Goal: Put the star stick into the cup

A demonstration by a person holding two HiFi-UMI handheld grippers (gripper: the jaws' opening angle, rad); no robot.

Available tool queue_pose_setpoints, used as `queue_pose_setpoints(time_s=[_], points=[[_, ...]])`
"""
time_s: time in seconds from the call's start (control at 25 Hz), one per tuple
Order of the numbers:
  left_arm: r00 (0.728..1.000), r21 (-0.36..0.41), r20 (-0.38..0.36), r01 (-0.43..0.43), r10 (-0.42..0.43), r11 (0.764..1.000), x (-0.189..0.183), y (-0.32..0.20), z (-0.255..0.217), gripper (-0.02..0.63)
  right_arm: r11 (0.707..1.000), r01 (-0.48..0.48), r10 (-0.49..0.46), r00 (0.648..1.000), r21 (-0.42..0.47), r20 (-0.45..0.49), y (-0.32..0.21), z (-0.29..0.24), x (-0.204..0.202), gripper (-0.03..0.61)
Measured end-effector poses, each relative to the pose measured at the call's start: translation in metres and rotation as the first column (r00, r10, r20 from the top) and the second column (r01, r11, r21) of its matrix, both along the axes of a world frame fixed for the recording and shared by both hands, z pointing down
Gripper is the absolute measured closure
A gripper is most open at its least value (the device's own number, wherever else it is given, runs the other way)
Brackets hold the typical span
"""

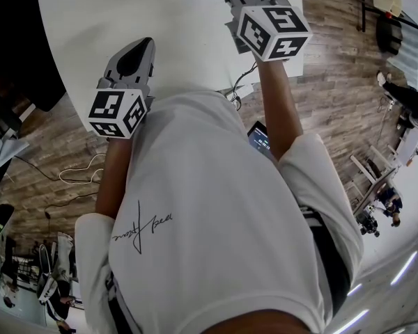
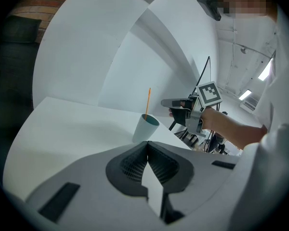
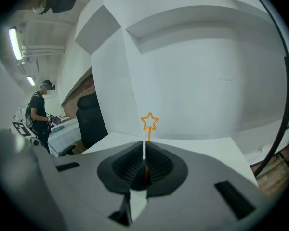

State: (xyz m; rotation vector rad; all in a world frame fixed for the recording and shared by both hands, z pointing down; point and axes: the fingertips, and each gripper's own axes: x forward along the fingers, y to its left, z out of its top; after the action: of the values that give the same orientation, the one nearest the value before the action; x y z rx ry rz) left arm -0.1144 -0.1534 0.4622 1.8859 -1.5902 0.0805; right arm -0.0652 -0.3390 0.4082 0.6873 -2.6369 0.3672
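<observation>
The matte white table (image 2: 72, 129) is lying open to the left of the smooth pale teal cup (image 2: 145, 128), which is standing near its far edge. The thin orange star stick (image 3: 149, 121) is standing upright in that cup. The grey left gripper (image 2: 147, 146) is hovering nearside, jaws pressed together on nothing. The grey right gripper (image 3: 144, 150) is hanging just right of the cup, clear of the stick, jaws drawn together, empty.
</observation>
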Motion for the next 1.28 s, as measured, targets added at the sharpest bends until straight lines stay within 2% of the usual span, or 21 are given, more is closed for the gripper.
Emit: queue_pose_setpoints(time_s=[0.8,1.04,1.28], points=[[0.999,0.06,0.035,0.006,-0.008,0.998,0.003,0.006,-0.019,0.604,1.0,0.021,-0.021,1.0,0.004,0.007,0.023,-0.018,0.02,0.557],[0.999,0.086,0.0,0.035,-0.035,0.996,0.002,0.006,-0.029,0.604,1.0,0.022,-0.022,1.0,-0.001,0.012,0.033,-0.018,0.03,0.557],[0.998,0.097,0.042,0.031,-0.036,0.995,0.005,0.01,-0.032,0.604,1.0,0.018,-0.018,1.0,-0.012,0.015,0.046,-0.017,0.044,0.557]])
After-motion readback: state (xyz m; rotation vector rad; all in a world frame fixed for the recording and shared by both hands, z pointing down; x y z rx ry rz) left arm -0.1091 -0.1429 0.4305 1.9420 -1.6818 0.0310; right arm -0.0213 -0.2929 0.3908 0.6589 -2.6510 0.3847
